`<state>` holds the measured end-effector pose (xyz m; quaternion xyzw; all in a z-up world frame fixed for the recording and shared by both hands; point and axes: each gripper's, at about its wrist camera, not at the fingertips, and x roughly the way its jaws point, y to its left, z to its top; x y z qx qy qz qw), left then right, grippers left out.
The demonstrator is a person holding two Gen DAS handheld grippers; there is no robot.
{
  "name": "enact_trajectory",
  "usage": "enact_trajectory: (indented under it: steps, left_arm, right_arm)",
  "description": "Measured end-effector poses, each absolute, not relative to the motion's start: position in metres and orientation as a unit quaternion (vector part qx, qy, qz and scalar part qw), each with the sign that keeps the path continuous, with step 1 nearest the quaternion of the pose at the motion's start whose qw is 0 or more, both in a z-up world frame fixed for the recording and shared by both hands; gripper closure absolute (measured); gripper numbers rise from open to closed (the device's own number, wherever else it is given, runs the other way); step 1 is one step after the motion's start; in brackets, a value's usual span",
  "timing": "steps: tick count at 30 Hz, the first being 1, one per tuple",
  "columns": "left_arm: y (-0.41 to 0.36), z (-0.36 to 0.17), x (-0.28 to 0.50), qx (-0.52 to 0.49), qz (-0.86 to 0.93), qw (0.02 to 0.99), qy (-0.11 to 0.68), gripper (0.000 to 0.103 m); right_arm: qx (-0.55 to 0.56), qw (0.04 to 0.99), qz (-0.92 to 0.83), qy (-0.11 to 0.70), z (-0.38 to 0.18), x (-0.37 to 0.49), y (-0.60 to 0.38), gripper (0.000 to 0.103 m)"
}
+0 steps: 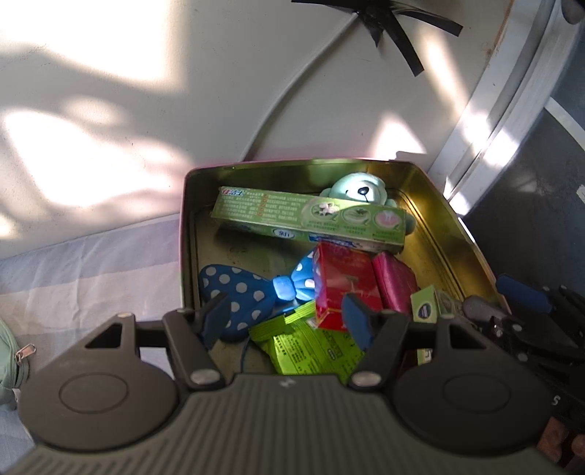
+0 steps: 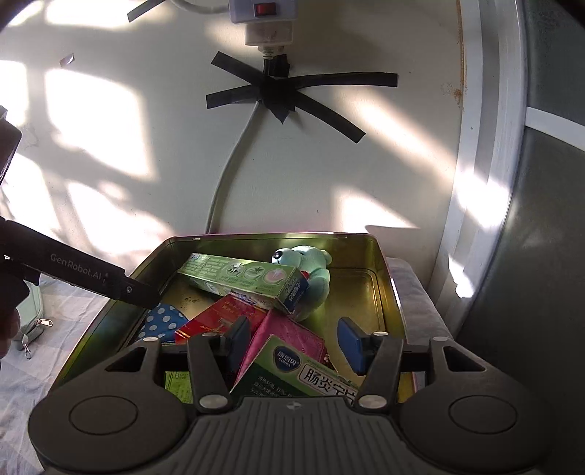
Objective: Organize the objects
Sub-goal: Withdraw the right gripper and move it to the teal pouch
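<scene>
Both grippers, left gripper [image 1: 287, 316] and right gripper [image 2: 294, 341], hover with fingers released above the gold rectangular metal tin [image 2: 380, 255] holding a long green toothpaste carton [image 2: 241, 276].

on the cream wall [image 2: 109, 153] we see strips of black tape [image 2: 289, 95] crossed over a pale cable [image 2: 234, 164] that runs down from a white power strip with a red switch [image 2: 261, 11]. sunlight patches fall across the wall. at right stands a white frame [image 2: 486, 182] beside a dark panel [image 2: 548, 255]. at lower left, a mint green pouch with a metal zipper pull [image 2: 34, 321] lies on a pale checked cloth [image 2: 22, 383].
</scene>
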<state>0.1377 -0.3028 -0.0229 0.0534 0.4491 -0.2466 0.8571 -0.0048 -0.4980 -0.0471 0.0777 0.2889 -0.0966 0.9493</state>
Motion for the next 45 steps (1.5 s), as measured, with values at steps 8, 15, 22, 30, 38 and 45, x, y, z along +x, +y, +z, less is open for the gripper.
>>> enact_trajectory:
  steps: [8,15,22,30,38,45]
  left_arm:
    - [-0.275,-0.016,0.071,0.078,-0.249,0.863,0.433,0.033]
    - [-0.231,-0.028,0.034,0.083,-0.235,0.862,0.442,0.032]
    - [-0.172,-0.067,0.026,0.094,-0.183,0.848,0.489,0.032]
    - [-0.081,-0.090,0.027,0.089,-0.116,0.838,0.526,0.032]
    - [0.001,-0.092,0.036,0.069,-0.075,0.841,0.531,0.032]
    - [0.053,-0.094,0.050,0.059,-0.057,0.844,0.530,0.032]
  right_arm:
    - [0.067,0.950,-0.068,0.297,-0.036,-0.062,-0.456,0.050]
    - [0.051,0.932,-0.023,0.358,-0.060,-0.093,-0.416,0.049]
    - [0.037,0.894,0.031,0.445,-0.102,-0.081,-0.355,0.049]
    - [0.012,0.873,0.088,0.480,-0.120,-0.054,-0.272,0.049]
    - [-0.010,0.866,0.121,0.485,-0.122,-0.028,-0.201,0.049]
    - [-0.014,0.867,0.122,0.483,-0.121,-0.006,-0.158,0.048]
